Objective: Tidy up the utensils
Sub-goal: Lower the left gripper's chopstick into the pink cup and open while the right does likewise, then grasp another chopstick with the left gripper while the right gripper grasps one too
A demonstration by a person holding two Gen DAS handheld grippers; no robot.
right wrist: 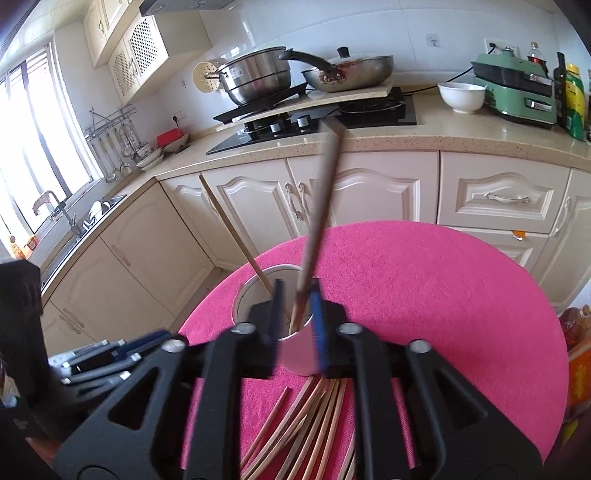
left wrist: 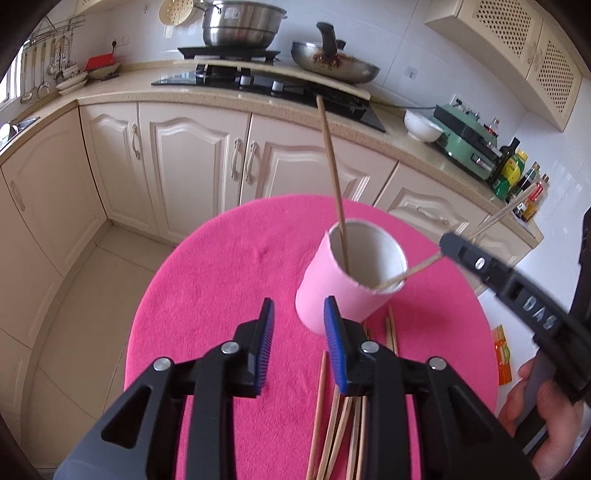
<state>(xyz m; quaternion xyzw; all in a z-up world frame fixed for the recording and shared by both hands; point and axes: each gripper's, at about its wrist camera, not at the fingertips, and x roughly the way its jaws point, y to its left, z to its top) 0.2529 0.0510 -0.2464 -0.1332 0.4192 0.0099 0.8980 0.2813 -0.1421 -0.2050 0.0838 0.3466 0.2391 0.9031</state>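
A pink cup (left wrist: 332, 291) stands on the round pink table mat (left wrist: 221, 280). One chopstick (left wrist: 332, 166) stands in it, leaning on the far rim. My left gripper (left wrist: 298, 325) is open and empty just in front of the cup. My right gripper (left wrist: 448, 243) comes from the right above the cup, and a second chopstick (left wrist: 413, 271) runs from it with its tip inside the cup. In the right wrist view the right gripper (right wrist: 297, 295) has its jaws apart around this chopstick (right wrist: 317, 229), which looks loose and blurred. Several chopsticks (right wrist: 310, 417) lie on the mat.
Cream cabinets and a counter with a black hob (left wrist: 266, 85), a steel pot (left wrist: 240, 24) and a pan (left wrist: 332, 62) lie behind the table. A white bowl (left wrist: 423, 125), a green appliance (left wrist: 469, 140) and bottles (left wrist: 513, 173) stand at the right.
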